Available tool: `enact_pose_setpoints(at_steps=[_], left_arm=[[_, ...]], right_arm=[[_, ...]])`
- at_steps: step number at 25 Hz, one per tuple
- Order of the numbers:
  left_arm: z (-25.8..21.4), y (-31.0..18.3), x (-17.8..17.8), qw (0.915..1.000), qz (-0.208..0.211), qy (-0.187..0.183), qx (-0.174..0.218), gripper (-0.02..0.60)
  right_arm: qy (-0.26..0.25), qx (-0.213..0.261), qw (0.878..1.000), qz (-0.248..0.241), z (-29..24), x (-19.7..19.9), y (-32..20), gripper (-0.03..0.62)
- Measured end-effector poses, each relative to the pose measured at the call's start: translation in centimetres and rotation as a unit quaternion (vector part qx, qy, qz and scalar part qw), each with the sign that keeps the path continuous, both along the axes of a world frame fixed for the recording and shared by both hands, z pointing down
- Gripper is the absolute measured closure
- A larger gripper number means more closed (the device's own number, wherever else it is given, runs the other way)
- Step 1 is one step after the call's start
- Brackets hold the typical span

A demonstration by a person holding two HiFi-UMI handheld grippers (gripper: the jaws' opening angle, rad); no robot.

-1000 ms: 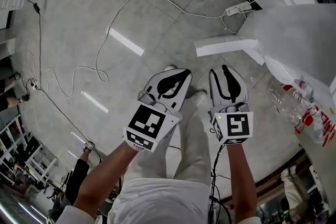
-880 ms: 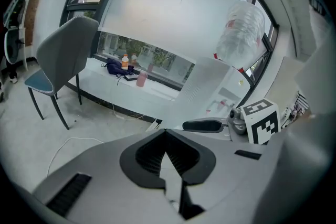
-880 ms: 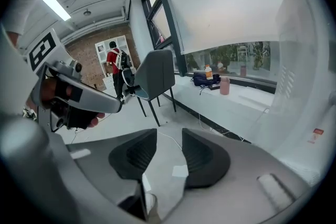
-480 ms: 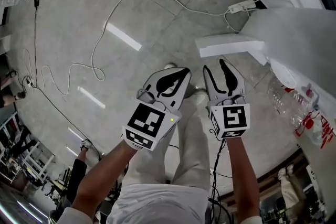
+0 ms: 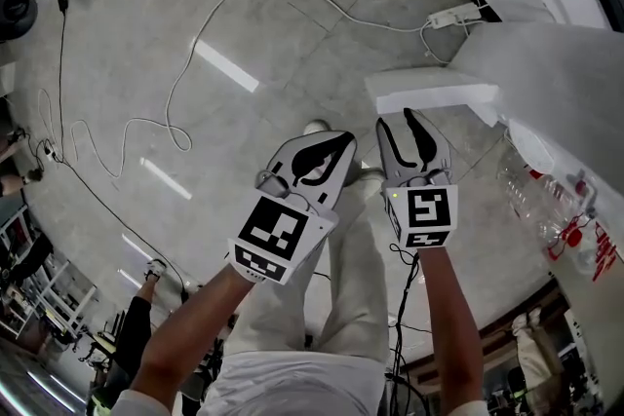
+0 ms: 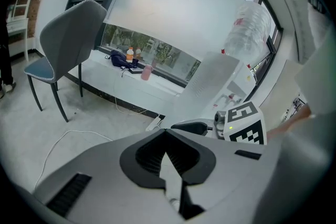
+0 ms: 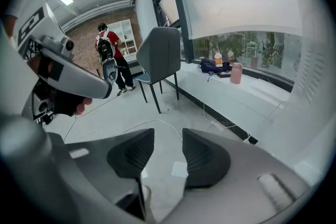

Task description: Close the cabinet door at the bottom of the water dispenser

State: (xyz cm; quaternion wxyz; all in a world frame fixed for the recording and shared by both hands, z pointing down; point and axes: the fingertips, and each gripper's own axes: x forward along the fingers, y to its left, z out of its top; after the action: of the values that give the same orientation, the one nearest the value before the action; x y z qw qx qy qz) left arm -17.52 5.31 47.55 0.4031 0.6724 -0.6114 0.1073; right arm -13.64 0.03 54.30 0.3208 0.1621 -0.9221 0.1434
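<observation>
Head view, looking steeply down at grey floor [image 5: 292, 63]. The person holds both tools out side by side above their own legs.

Left hand-held gripper [image 5: 341, 141]: jaws pressed together at the tips, nothing between them. Its own view confirms this [image 6: 166, 132].

Right hand-held gripper [image 5: 404, 126]: jaws spread. They have just been closing in slightly from a wider stance. Only bare floor shows in the gap [image 7: 168, 136].

Cabinet door [image 5: 429, 89]: a white slab at 1 o'clock of the right hand-held gripper, just beyond its tips and apart from them. It stands swung out from the base of the water dispenser [image 5: 556, 63], whose body fills the 2 o'clock side.

A clear water bottle [image 5: 538, 188] lies at 3 o'clock of the right hand-held gripper. A power strip [image 5: 454, 15] lies on the floor at 12 o'clock of the door. A grey chair [image 7: 160, 55] shows in the right gripper view.
</observation>
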Motion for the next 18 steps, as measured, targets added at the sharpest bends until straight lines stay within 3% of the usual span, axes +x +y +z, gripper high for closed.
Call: enact_pose_setpoints(at_steps=[13, 18], left_arm=[[1.7, 0.5, -1.2, 0.9999, -0.008, 0.009, -0.003, 0.577], [1.7, 0.8, -1.8, 0.9998, -0.016, 0.011, -0.003, 0.577]], right_arm=[[0.053, -0.001, 0.998, -0.039, 5.1, -1.3, 0.4, 0.419], [0.069, -0.004, 0.991, -0.111, 6.2, -1.8, 0.7, 0.418]])
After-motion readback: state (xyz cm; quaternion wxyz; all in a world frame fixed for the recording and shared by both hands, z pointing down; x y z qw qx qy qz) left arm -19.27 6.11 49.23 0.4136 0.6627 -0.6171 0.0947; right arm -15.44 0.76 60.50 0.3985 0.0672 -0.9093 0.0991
